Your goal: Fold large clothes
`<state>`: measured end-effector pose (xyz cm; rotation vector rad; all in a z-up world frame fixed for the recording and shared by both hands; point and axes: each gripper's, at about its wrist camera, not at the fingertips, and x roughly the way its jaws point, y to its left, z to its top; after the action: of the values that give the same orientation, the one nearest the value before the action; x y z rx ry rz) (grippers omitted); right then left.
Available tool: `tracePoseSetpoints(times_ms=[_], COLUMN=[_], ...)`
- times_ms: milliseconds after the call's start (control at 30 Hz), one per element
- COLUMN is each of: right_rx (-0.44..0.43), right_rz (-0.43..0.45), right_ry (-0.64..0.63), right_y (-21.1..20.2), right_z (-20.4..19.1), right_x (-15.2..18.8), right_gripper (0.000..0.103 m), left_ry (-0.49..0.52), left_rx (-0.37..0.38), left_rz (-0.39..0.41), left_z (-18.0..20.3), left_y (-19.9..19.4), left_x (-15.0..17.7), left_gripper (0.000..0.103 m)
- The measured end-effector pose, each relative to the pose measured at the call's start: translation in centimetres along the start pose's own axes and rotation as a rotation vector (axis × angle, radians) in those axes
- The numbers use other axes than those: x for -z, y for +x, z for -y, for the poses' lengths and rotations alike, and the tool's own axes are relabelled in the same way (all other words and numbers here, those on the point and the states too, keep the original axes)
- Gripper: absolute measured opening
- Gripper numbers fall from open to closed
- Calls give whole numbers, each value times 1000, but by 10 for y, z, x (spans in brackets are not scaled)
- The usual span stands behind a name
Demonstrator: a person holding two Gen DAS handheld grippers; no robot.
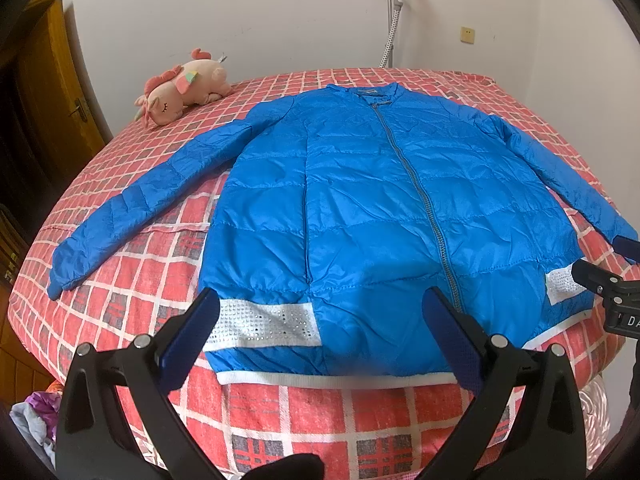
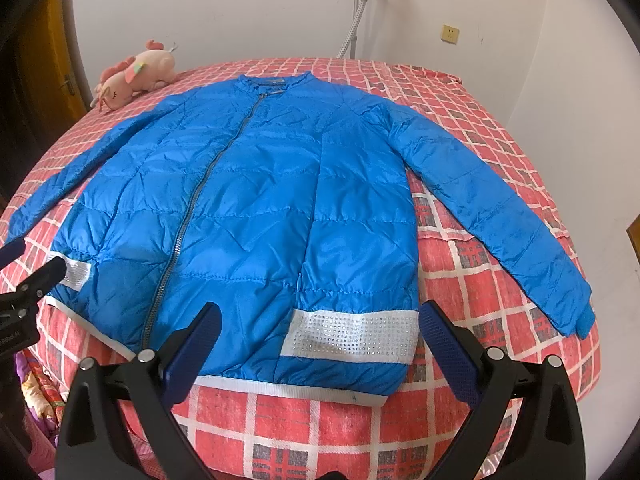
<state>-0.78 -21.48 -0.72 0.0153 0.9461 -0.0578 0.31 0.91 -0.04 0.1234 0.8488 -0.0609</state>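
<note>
We see a blue quilted jacket (image 1: pixel 360 200) lying flat and zipped on the bed (image 1: pixel 280 420), sleeves spread, white studded bands near its hem. Our left gripper (image 1: pixel 320 340) and right gripper (image 2: pixel 320 344) hover by that hem, jaws spread, empty. A pink plush toy (image 1: pixel 180 92) lies beyond the jacket's collar, near the white wall (image 1: pixel 280 12).

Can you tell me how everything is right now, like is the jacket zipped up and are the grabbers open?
Blue jacket: spread flat, unfolded, sleeves out.
Zipper: zipped up.
Left gripper: open, holding nothing, near the hem.
Right gripper: open, holding nothing, near the hem.
Plush toy: lying on its side beyond the jacket.
Bed: covered by a red checked sheet.
</note>
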Motion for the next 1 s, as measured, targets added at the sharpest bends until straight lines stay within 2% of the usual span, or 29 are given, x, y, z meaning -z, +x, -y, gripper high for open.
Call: tracePoseSetpoints(times_ms=[1000], right_rx=[2], right_rz=[7], right_ry=[-4], right_y=[-1], right_z=[0], right_x=[-3], right_gripper=[99], left_ry=[0], left_rx=[-3], left_rz=[4], left_z=[-1], left_y=[0], left_x=[0], left_gripper=[100])
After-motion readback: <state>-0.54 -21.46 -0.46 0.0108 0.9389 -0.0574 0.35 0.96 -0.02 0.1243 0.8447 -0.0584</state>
